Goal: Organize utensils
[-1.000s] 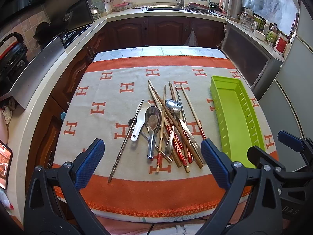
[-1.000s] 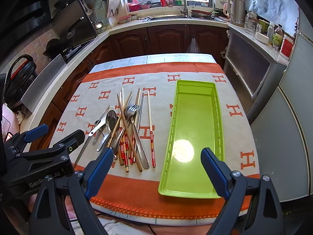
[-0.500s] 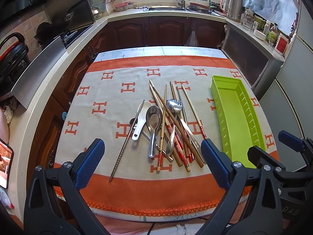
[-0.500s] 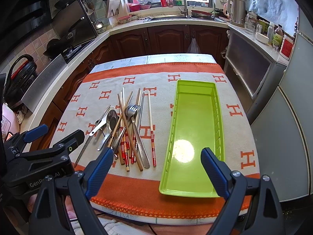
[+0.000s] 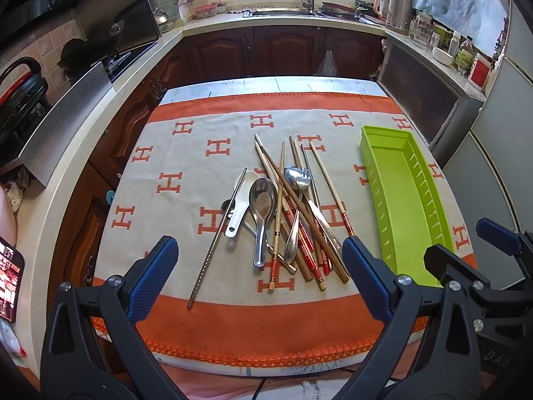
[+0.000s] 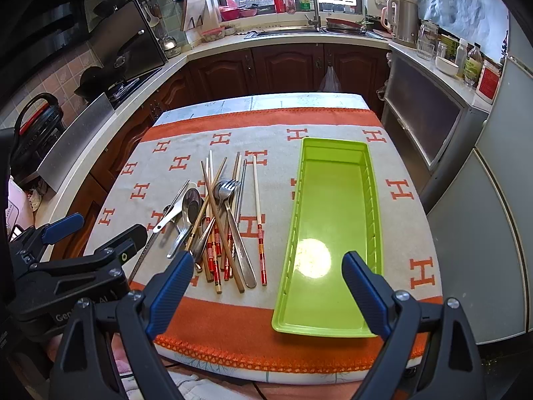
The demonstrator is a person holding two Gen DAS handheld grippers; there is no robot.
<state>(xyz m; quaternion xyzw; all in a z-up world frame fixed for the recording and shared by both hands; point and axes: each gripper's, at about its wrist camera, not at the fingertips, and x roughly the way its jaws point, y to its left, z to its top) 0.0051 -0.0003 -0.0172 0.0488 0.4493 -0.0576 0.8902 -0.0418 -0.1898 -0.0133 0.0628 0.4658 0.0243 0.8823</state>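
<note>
Tangled utensils (image 5: pixel 283 220): chopsticks, spoons, fork; empty green tray (image 6: pixel 333 233) at 3 o'clock. Left tool (image 5: pixel 260 280), right tool (image 6: pixel 268 290) both released.

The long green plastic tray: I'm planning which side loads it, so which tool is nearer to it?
Right. The right tool hovers open over the long green plastic tray's near end; the left tool faces the utensil pile beside it.

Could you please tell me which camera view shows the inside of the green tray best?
The right wrist view: the tray lies nearly straight ahead, so its whole bare floor and both long walls show. In the left wrist view the tray sits off to the right at a slant, and the right gripper hides its near end.
</note>
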